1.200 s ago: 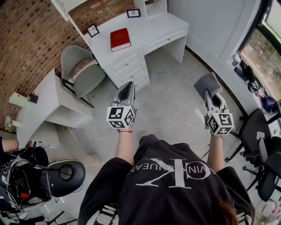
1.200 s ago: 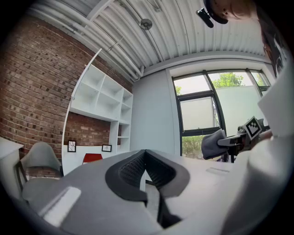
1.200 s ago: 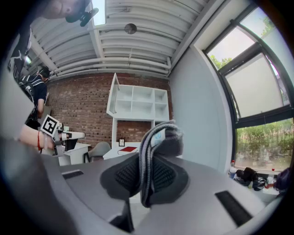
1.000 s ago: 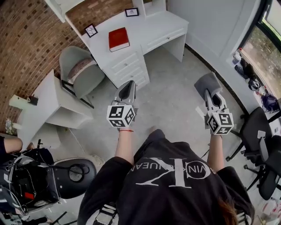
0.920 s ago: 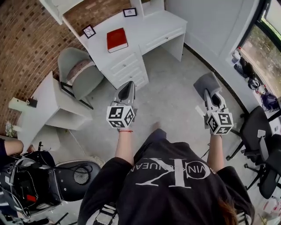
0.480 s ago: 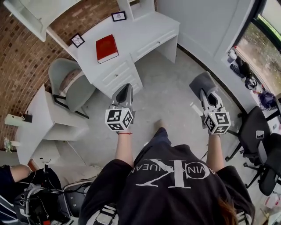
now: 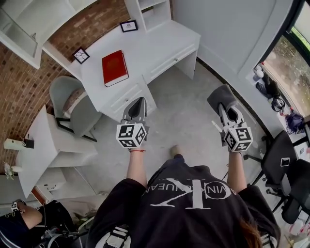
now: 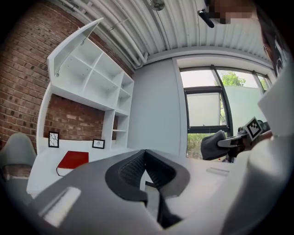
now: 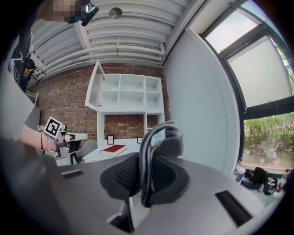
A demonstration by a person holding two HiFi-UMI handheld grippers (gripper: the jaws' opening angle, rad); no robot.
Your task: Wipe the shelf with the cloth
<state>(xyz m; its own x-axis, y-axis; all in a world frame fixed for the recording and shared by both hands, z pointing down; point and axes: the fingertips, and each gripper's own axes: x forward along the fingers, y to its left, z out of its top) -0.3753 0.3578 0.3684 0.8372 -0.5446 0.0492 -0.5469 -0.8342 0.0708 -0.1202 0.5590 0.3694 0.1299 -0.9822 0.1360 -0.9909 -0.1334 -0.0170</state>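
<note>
we grip the cloth (image 7: pixel 219 95) in right tongs (image 7: pixel 224 108), left tongs (image 7: pixel 137 103) closed empty; shelf (image 7: pixel 154 11) well apart, wiping seemingly unstarted.

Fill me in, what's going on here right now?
A person holds a claw in each hand. The right claw is shut on a grey cloth, which hangs folded between its jaws. The left claw is shut and empty. Both point toward the white desk with the red book and the shelf above it. The cloth is not touching the shelf, so wiping has not started.
</note>
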